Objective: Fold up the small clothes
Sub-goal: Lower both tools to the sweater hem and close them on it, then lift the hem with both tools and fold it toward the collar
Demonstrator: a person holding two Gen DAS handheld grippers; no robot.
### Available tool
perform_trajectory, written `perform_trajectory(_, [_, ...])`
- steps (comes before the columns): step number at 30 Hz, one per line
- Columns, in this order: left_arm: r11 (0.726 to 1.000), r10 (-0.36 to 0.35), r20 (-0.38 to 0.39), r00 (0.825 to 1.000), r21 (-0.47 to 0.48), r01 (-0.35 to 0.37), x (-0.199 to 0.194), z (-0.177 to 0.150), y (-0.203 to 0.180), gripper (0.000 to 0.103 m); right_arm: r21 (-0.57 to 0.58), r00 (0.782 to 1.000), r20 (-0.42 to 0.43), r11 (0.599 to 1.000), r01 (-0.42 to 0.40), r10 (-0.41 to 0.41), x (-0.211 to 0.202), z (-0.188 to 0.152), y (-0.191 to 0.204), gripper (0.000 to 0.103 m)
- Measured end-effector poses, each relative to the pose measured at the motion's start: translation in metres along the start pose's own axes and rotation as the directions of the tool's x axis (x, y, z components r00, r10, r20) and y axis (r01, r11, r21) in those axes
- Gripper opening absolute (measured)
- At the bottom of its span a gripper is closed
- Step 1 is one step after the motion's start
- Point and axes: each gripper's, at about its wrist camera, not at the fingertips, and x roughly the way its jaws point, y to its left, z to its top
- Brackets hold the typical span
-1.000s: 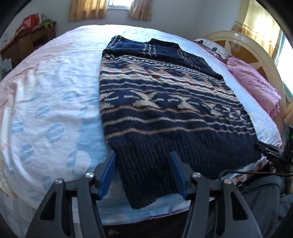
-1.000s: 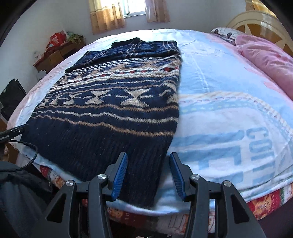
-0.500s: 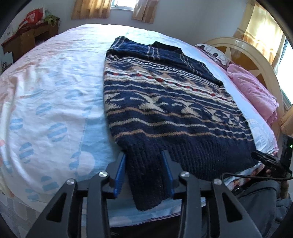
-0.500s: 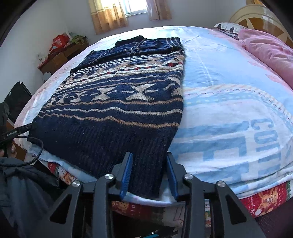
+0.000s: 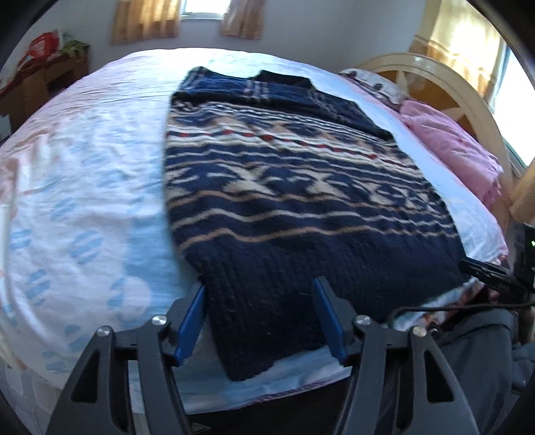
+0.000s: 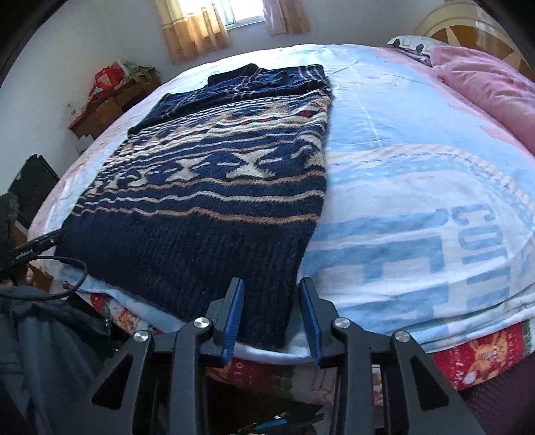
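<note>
L gripper (image 5: 259, 297): jaws just opened wider, pads apart, hem corner of sweater (image 5: 301, 207) lies between them, not pinched. R gripper (image 6: 271, 297): jaws narrower but apart, straddling the other hem corner; whether pads touch knit, can't tell. 1 sweater, navy w/ patterned bands, flat on bed (image 6: 418, 200), hem at near edge. 1 pink blanket (image 5: 451, 150) by headboard. 2 curtains (image 6: 194, 30) at window.
</note>
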Motion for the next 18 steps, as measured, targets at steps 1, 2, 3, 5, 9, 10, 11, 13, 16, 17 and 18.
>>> perform_trajectory(1, [1.000,0.000,0.013,1.000,0.011,0.000,0.000,-0.001,0.000,0.060,-0.001,1.000,0.003,1.000,-0.010,0.010,0.001,-0.001,0.000,0.036])
perform_trajectory(2, [1.000,0.003,0.026,1.000,0.018,-0.003,0.001,-0.002,0.001,0.050,-0.007,1.000,0.013,1.000,-0.016,0.016,0.001,-0.002,0.001,0.036])
perform_trajectory(3, [1.000,0.003,0.032,0.999,0.018,-0.003,0.001,-0.002,0.003,0.039,-0.010,1.000,0.018,1.000,-0.018,0.018,0.002,-0.002,0.001,0.036])
perform_trajectory(5, [0.999,-0.044,0.044,0.998,-0.005,0.044,-0.002,0.000,0.011,0.013,-0.013,1.000,0.023,1.000,-0.016,0.016,0.001,-0.002,0.001,0.021])
perform_trajectory(9, [0.986,-0.147,0.101,0.984,-0.068,0.154,-0.014,0.005,0.022,0.013,0.007,0.995,0.088,0.999,-0.036,0.036,-0.011,0.000,-0.003,0.007])
perform_trajectory(10, [0.986,-0.149,0.123,0.981,-0.059,0.157,-0.019,0.006,0.022,0.013,0.009,0.992,0.124,0.999,-0.042,0.040,-0.017,0.002,-0.004,0.007])
perform_trajectory(11, [0.985,-0.153,0.136,0.979,-0.053,0.161,-0.021,0.007,0.020,0.013,0.013,0.989,0.141,0.999,-0.048,0.046,-0.021,0.002,-0.004,0.007])
perform_trajectory(13, [0.985,-0.160,0.144,0.977,-0.045,0.168,-0.023,0.008,0.017,0.013,0.014,0.983,0.175,0.998,-0.058,0.055,-0.027,0.003,-0.004,0.007])
perform_trajectory(16, [0.984,-0.160,0.143,0.977,-0.050,0.168,-0.022,0.009,0.017,0.013,0.006,0.975,0.214,0.998,-0.064,0.061,-0.033,0.004,-0.003,0.007])
perform_trajectory(17, [0.983,-0.164,0.150,0.975,-0.053,0.174,-0.024,0.010,0.017,0.012,-0.002,0.971,0.231,0.998,-0.068,0.066,-0.037,0.004,-0.001,0.007])
perform_trajectory(18, [0.982,-0.168,0.155,0.973,-0.054,0.178,-0.024,0.012,0.018,0.012,-0.011,0.966,0.249,0.998,-0.070,0.070,-0.041,0.005,0.001,0.007])
